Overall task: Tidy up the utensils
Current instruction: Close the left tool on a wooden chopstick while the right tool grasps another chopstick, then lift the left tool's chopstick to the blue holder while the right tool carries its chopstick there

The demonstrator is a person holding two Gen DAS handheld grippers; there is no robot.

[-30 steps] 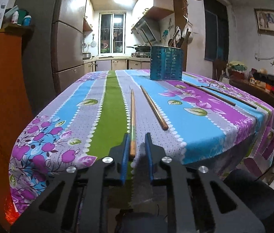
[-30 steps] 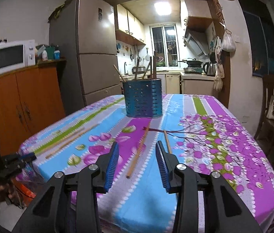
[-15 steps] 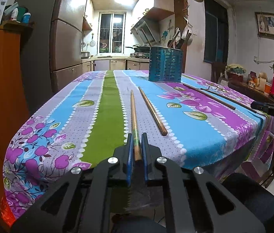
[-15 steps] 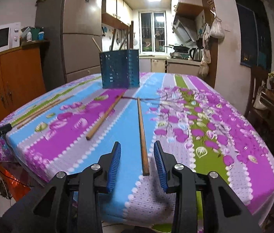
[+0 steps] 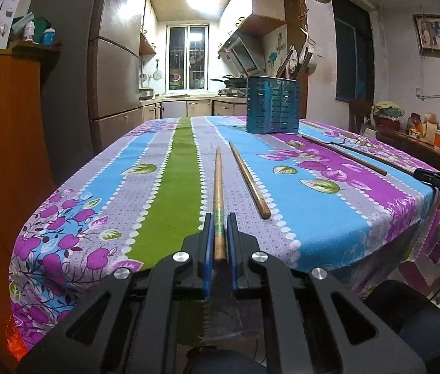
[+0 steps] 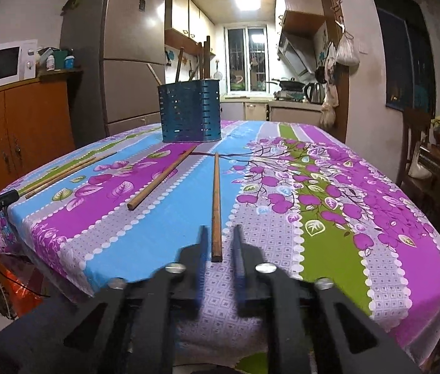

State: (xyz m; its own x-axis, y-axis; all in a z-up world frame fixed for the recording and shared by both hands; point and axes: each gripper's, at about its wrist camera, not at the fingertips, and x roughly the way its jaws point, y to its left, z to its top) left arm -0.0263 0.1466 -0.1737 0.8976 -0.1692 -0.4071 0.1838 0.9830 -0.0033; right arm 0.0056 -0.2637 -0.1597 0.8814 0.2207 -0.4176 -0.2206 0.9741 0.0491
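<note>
at the table's (image 5: 164, 187) near edge, my left tool (image 5: 219, 227) pinches a long wooden chopstick (image 5: 218, 187); my right tool (image 6: 218, 237), blurred, sits spread around another wooden chopstick (image 6: 216, 202).

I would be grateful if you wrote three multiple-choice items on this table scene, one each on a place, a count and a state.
1. Where does the blue perforated metal utensil holder stand?
A. On the orange cabinet
B. On the floral tablecloth, at the far end
C. On the floor

2. How many loose wooden chopsticks lie on the cloth in the left wrist view?
A. Two
B. Four
C. Seven

3. What are the left gripper fingers doing?
A. Closed on the green-banded wooden chopstick
B. Wide open over bare cloth
C. Holding a spoon

Answers:
1 B, the holder sits on the floral tablecloth beyond the chopsticks.
2 B, two near the gripper and two at the right.
3 A, both fingers press the stick's near end.
</note>
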